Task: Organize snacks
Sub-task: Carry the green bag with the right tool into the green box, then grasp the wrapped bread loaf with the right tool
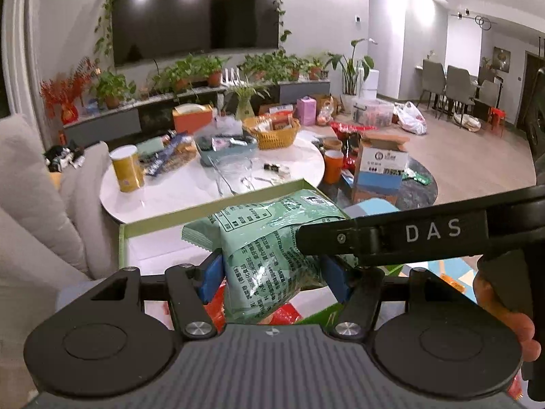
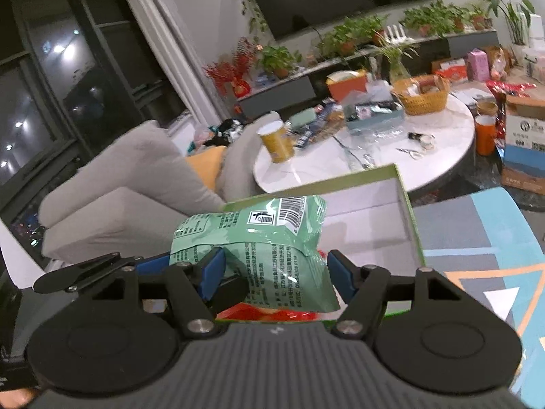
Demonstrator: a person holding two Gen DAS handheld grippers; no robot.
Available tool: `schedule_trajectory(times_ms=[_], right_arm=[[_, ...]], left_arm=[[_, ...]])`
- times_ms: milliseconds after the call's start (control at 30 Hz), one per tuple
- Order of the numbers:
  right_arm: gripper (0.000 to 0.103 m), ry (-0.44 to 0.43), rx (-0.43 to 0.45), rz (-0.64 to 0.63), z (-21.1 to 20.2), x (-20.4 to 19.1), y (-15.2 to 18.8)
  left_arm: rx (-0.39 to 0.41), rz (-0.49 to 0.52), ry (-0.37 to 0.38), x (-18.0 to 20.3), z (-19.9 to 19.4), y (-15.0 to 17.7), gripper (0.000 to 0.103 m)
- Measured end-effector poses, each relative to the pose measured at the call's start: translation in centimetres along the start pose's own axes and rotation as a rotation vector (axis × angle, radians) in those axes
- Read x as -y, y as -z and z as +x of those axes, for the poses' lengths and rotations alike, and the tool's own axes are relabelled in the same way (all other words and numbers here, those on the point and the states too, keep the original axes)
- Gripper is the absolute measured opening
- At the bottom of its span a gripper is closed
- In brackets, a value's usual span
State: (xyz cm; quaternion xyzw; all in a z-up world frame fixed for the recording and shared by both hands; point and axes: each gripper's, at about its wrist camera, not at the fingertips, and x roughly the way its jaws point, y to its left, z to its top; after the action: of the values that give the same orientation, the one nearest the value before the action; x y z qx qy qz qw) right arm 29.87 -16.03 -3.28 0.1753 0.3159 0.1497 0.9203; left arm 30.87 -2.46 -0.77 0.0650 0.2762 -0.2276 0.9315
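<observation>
— What did the left hand-held gripper (image 1: pixel 270 274) have between its blue pads?

— A green snack bag (image 1: pixel 272 248). The pads pressed on its two sides at a middling width, and the bag stuck out ahead of the fingers, over a shallow green-rimmed box (image 1: pixel 211 206) with a white floor.

— And the right hand-held gripper (image 2: pixel 276 272)?

— It also held a green snack bag (image 2: pixel 269 238), barcode end forward. Its left pad was pushed into the bag; the right pad sat at the bag's edge, so the grip looked closed on it, about half wide.

— Where was the box relative to that gripper?

— Just ahead of it and slightly right (image 2: pixel 407 204), open side up, its white inside mostly bare. The bag hung above the near part of it.

— Anything beneath the bags?

— Red packets (image 2: pixel 269 312) showed right under the fingers, close to the gripper body.

— Were the two grippers near each other?

— Yes. From the left wrist view, the right one's black finger arm crossed just in front, to the right, touching or nearly touching the bag; I could not tell which.

— What lay farther ahead?

— A round white table (image 1: pixel 299 167) with a yellow can (image 1: pixel 126 168) and a woven basket (image 1: pixel 274 133).
</observation>
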Motion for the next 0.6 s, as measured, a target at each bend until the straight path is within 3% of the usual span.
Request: schedule_trajectory(times_ms=[167, 267, 333, 600], right_arm=[[0.047, 0.039, -0.026, 0.041, 1.8, 2.5, 0.0], [0.047, 0.126, -0.013, 0.052, 2.2, 3.5, 0.4], [0.046, 0.147, 0.004, 0.066, 1.6, 4.1, 0.8], [0.046, 0.090, 0.012, 0.075, -2.1, 3.2, 1.8]], left_arm=[[-0.042, 0.012, 0.014, 0.5, 3.8, 0.0, 0.059], [-0.079, 0.035, -0.039, 0.5, 4.7, 0.5, 0.059], [-0.073, 0.041, -0.051, 0.1, 4.2, 0.7, 0.059], [-0.046, 0.000, -0.062, -0.6, 0.0, 1.0, 0.059]])
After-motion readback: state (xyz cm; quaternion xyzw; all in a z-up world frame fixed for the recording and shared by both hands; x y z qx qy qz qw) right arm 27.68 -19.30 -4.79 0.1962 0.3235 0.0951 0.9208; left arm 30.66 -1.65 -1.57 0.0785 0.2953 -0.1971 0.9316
